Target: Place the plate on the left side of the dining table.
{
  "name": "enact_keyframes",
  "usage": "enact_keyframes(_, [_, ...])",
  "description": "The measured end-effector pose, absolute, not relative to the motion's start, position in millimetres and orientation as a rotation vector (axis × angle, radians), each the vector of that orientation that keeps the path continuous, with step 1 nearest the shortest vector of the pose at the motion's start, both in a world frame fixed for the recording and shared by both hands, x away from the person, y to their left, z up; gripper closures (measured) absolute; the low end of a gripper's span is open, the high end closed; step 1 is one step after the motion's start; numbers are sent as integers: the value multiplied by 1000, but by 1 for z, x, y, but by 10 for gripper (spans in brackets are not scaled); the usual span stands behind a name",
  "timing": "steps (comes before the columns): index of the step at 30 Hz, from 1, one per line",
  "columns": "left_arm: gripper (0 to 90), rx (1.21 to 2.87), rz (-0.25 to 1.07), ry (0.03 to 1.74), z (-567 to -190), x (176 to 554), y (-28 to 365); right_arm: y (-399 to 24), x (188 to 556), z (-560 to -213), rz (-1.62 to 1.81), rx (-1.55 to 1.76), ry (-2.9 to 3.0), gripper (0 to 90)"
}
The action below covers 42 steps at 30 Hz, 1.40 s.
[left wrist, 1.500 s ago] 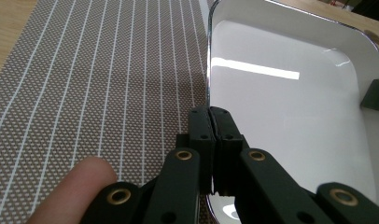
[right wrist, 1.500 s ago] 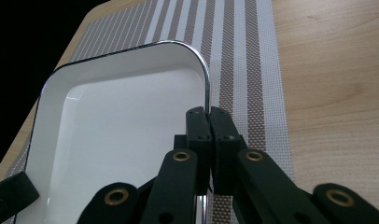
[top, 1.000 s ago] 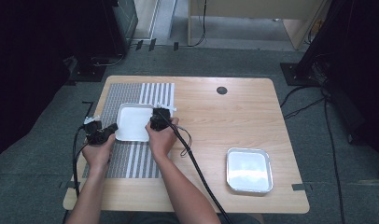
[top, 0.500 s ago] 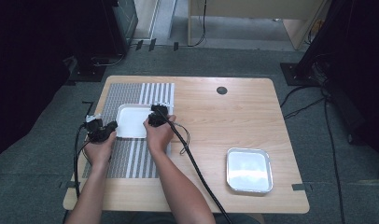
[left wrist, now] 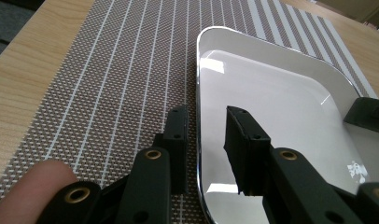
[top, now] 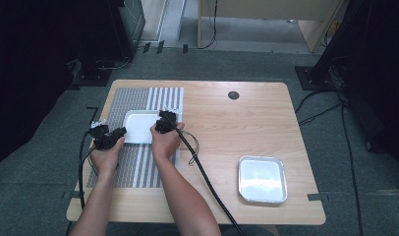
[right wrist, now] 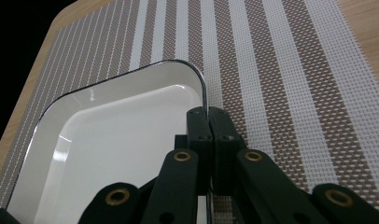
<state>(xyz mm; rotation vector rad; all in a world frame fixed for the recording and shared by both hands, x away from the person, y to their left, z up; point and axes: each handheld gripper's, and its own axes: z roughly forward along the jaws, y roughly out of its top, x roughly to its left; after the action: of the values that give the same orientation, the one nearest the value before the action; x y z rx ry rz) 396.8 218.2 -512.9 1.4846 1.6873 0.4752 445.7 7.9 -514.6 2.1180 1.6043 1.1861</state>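
Striped placemat (top: 138, 162) is carrying the white tray (top: 140, 129) — right gripper (right wrist: 209, 122) pinching its right rim, left gripper (left wrist: 204, 140) having just been opening, jaws straddling the left rim without pressing.

Setting: wooden table (top: 246, 118) on grey carpet floor (top: 50, 162).
Dark equipment left and right; cables (top: 325, 105) trail over carpet; pale wooden furniture (top: 266, 14) behind.

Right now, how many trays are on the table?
2. A white tray sits on the striped mat at the table's left, between the two grippers. A silvery tray lies on bare wood near the right front corner.
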Motion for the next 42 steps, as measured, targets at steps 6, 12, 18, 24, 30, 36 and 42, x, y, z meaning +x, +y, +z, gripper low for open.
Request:
enact_keyframes(6, [706, 1486, 453, 1683, -515, 398, 217, 7, 451, -515, 1187, 2125, 1597, 899])
enact_keyframes(12, [713, 1489, 445, 1680, -515, 398, 215, 6, 453, -515, 1197, 2118, 1595, 889])
enact_keyframes(18, [565, 1478, 476, 1727, -513, 397, 218, 3, 452, -510, 1318, 2085, 1574, 662])
enact_keyframes(24, [318, 1522, 462, 1733, -508, 396, 221, -1, 449, -501, 1299, 2000, 1587, 544])
enact_keyframes(30, [190, 1498, 455, 1727, -503, 391, 226, -11, 443, -496, 1277, 1922, 1638, 459])
enact_keyframes(36, [147, 1531, 467, 1685, -501, 384, 223, -19, 437, -492, 1282, 1797, 1793, 367])
enact_keyframes(42, [109, 1571, 490, 1651, -497, 374, 218, -30, 425, -480, 1318, 1702, 1843, 309])
